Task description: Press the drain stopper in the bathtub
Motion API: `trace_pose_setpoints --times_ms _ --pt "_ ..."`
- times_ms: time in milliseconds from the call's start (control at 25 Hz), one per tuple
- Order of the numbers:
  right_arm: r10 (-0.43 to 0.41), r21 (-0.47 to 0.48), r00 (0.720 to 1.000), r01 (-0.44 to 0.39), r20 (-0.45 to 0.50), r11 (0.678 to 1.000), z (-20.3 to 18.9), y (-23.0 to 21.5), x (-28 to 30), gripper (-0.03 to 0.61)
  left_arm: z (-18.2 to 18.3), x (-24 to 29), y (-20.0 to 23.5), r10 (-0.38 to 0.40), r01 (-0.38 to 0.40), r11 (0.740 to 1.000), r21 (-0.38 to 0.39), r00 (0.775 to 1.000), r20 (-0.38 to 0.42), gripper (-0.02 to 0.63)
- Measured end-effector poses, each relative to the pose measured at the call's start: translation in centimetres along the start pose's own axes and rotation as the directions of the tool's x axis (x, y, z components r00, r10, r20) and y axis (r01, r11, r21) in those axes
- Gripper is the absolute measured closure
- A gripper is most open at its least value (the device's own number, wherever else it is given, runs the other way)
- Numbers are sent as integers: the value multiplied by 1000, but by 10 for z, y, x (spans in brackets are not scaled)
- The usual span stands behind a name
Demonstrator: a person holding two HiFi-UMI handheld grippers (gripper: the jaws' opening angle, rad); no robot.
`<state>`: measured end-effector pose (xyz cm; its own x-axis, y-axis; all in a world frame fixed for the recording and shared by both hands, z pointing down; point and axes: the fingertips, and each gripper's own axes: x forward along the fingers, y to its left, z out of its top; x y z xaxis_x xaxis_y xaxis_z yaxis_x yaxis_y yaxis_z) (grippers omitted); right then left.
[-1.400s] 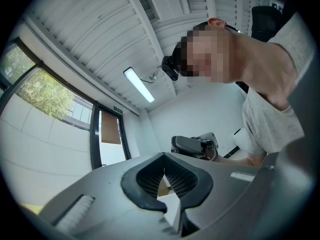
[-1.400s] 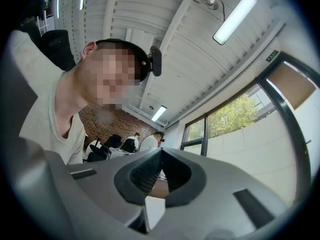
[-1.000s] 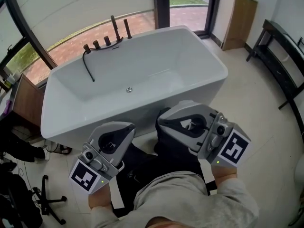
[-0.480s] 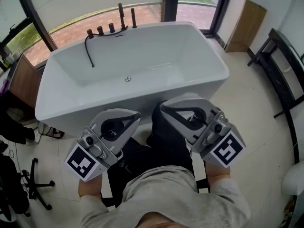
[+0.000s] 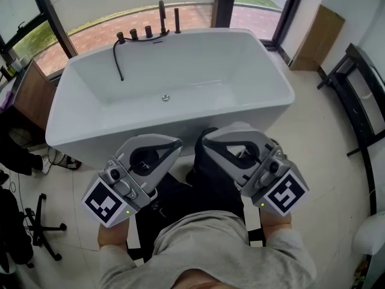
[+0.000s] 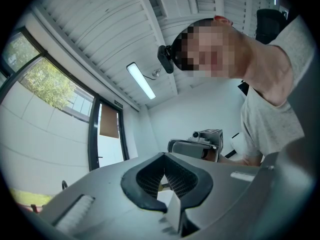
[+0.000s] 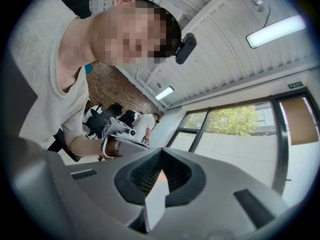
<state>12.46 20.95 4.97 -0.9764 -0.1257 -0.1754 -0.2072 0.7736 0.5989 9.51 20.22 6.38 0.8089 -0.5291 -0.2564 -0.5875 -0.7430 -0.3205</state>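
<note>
The white bathtub [image 5: 264,110] fills the upper middle of the head view. Its small round drain stopper [image 5: 165,97] sits on the tub floor near the far wall. Both grippers are held close to my body, on my side of the tub's near rim and well short of the stopper. The left gripper [image 5: 173,144] and the right gripper [image 5: 208,138] are both shut on nothing. The left gripper [image 6: 164,160] and the right gripper [image 7: 161,155] tilt upward in their own views, which show ceiling and not the tub. Each view catches the other gripper: the right gripper [image 6: 199,143], the left gripper [image 7: 121,134].
Dark tap fittings [image 5: 161,18] and a black hose [image 5: 118,62] stand on the tub's far rim, with windows behind. A wooden cabinet [image 5: 29,98] is at the left, a chair base [image 5: 39,229] on the floor below it. A black rack [image 5: 361,95] stands at the right.
The head view has shifted, so the tub now sits squarer and a little further right. Both grippers stay close together in front of my body, still shut.
</note>
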Motion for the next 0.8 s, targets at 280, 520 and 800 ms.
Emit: trace_pose_setpoints --times_ms 280,520,800 --pt "28 -23 1000 -28 -8 999 1 7 1 578 2 1 0 1 -1 1000 6 1000 0 612" --pt "47 -35 999 -47 -14 998 2 14 2 578 3 0 -2 0 0 1000 13 1000 3 612" --pt "52 -38 999 -52 -15 998 2 15 3 578 4 0 -2 0 0 1000 13 1000 3 612"
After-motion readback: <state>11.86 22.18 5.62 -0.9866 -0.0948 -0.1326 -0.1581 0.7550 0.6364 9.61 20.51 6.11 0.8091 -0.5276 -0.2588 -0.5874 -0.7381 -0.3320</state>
